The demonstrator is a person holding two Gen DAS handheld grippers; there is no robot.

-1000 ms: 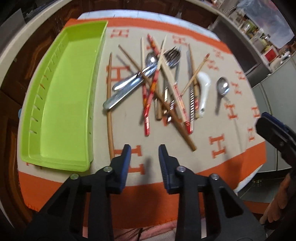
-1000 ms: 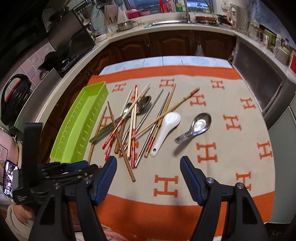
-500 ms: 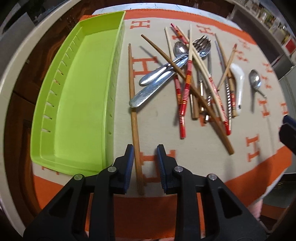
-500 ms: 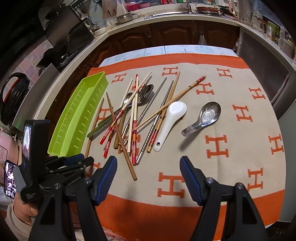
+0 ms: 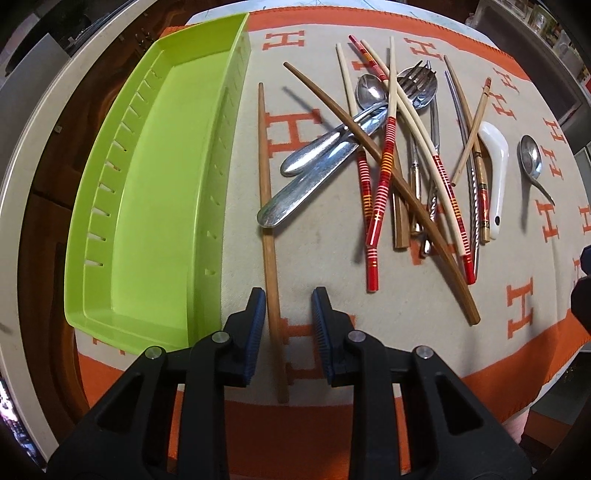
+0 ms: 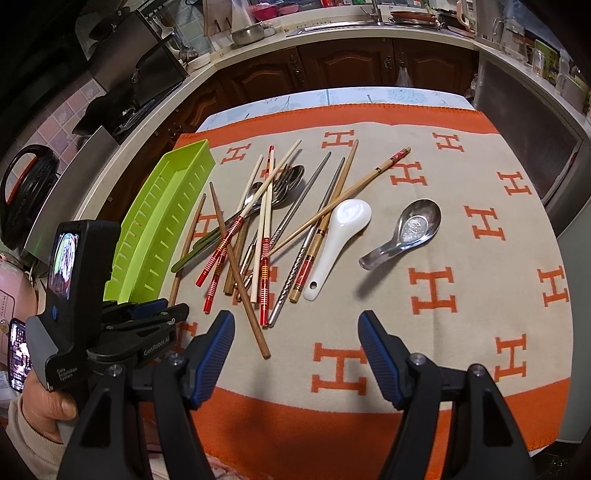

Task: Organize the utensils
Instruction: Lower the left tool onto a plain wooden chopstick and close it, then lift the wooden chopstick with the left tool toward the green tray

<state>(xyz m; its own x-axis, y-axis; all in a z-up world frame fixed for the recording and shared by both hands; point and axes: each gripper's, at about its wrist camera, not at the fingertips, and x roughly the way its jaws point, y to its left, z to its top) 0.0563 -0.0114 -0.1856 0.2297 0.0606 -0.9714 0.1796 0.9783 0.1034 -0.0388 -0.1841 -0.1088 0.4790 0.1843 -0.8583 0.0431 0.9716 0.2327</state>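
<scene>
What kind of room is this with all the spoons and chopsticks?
It looks like a home kitchen. Behind the table runs a countertop over dark wooden cabinets, with a metal pot on it and what seems to be a stove on the left. The orange-and-beige cloth covers the table.

The left gripper [image 5: 288, 328] straddles the near end of a plain brown wooden chopstick [image 5: 266, 206], its blue-padded jaws parted on either side without closing on it. That chopstick lies lengthwise just beside the lime-green slotted tray [image 5: 155, 192] at the table's left edge. Toward the middle of the orange-bordered H-patterned cloth [image 5: 332, 258], red-striped chopsticks [image 5: 382, 177], metal spoons [image 5: 317, 177] and a fork [image 5: 417, 83] lie crossed in a heap, with a white ceramic spoon [image 5: 495, 166] near the right edge.
</scene>
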